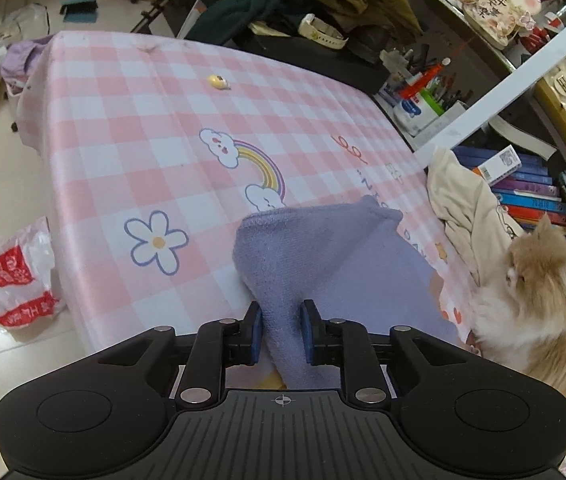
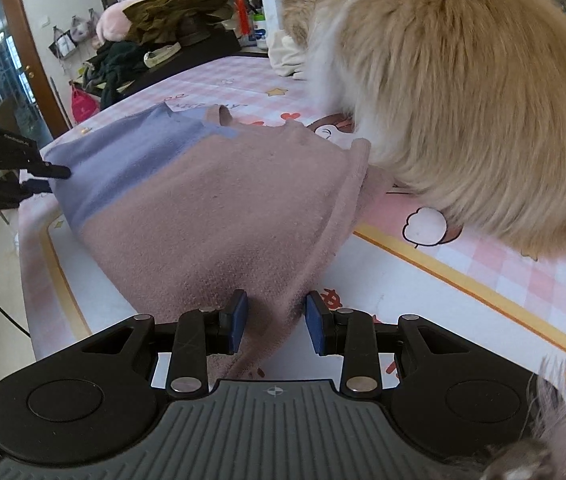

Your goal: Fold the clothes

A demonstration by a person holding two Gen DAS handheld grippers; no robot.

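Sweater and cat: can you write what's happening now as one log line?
left gripper: shut on sweater | right gripper: shut on sweater | cat: beside sweater

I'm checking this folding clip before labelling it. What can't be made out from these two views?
- Left wrist view: the garment near edge, hidden behind the left gripper.
- Right wrist view: the far right edge of the garment and the tablecloth beyond, covered by the cat.
- Right wrist view: whether the right gripper truly pinches the fabric; its pads sit apart.
- Left wrist view: the cat's body, cut off by the frame edge.
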